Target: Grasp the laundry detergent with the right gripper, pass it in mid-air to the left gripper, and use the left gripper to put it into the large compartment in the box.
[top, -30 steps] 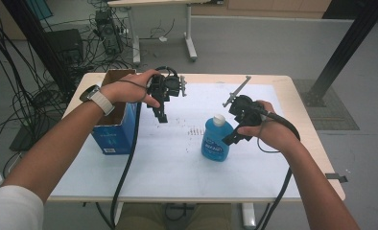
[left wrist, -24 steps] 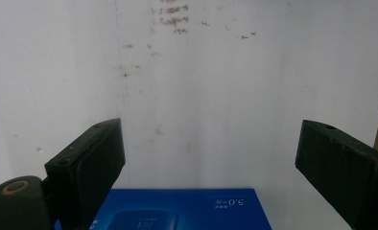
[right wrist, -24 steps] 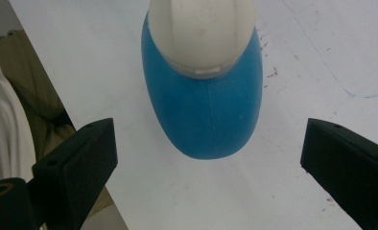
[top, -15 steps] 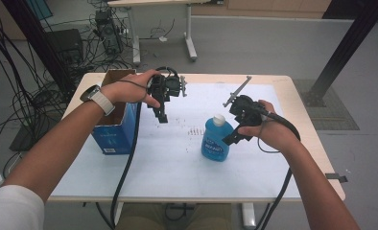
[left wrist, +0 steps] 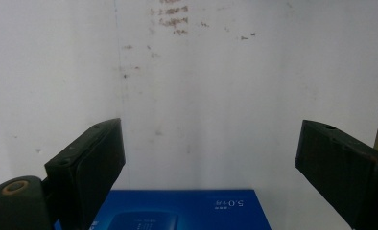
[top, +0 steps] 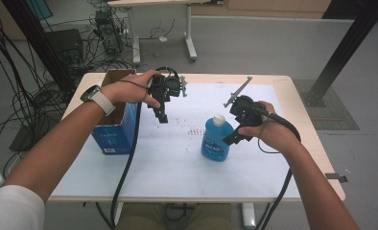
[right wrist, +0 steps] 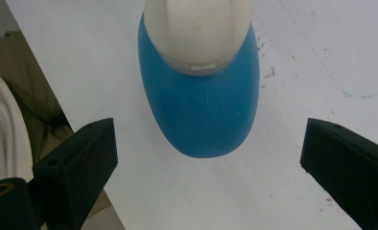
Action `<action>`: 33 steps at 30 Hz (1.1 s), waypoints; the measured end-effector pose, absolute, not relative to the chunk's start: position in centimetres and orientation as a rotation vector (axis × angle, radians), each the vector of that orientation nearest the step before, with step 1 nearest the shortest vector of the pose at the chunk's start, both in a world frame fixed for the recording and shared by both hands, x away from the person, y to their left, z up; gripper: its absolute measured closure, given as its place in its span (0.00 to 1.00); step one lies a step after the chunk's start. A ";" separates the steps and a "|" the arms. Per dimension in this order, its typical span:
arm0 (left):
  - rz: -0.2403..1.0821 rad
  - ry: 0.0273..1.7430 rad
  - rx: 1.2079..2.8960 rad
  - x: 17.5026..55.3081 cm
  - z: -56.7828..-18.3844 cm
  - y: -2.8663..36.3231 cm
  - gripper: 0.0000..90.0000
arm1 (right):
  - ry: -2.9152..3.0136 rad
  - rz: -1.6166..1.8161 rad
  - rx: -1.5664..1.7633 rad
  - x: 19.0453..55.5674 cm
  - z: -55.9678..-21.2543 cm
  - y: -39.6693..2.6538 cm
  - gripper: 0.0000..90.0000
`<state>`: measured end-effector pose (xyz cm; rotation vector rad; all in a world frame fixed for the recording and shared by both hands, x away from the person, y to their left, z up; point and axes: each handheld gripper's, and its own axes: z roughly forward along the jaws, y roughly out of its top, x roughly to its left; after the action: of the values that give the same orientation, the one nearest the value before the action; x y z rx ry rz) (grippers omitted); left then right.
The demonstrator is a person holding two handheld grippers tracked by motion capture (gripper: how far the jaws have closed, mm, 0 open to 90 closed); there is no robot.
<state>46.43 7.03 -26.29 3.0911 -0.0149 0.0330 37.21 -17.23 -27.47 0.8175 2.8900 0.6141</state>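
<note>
Both tongs spread, nothing pinched: right gripper [top: 231, 139] hangs just beside the blue plastic bottle with the white cap [top: 217, 139], which stands upright mid-table on the white sheet [top: 177, 163]; left gripper [top: 161, 116] hovers above the sheet, next to the open blue cardboard box [top: 111, 139]. My call for the grab: bring the right jaws down level to straddle the bottle's body below the cap, centred, then close slowly so it doesn't tip. I'd keep the left clear of the box wall.

Smooth blue plastic bottle [top: 217, 142] with white cap, matt cardboard box [top: 113, 133], scuffed white tabletop [top: 177, 163].
</note>
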 end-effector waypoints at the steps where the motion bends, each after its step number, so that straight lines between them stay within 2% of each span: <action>1: 0.032 -0.014 3.090 46.4 -26.3 7.0 0.11 | 2.890 0.614 0.816 37.2 -27.5 -17.2 0.06; 33: 0.028 -0.019 3.085 46.4 -26.6 6.9 0.11 | 2.824 0.769 0.812 36.8 -30.0 -17.5 0.06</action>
<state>46.42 6.85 -26.60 3.0854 -0.0194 0.0281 36.79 -17.54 -29.99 0.8121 2.8241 0.7685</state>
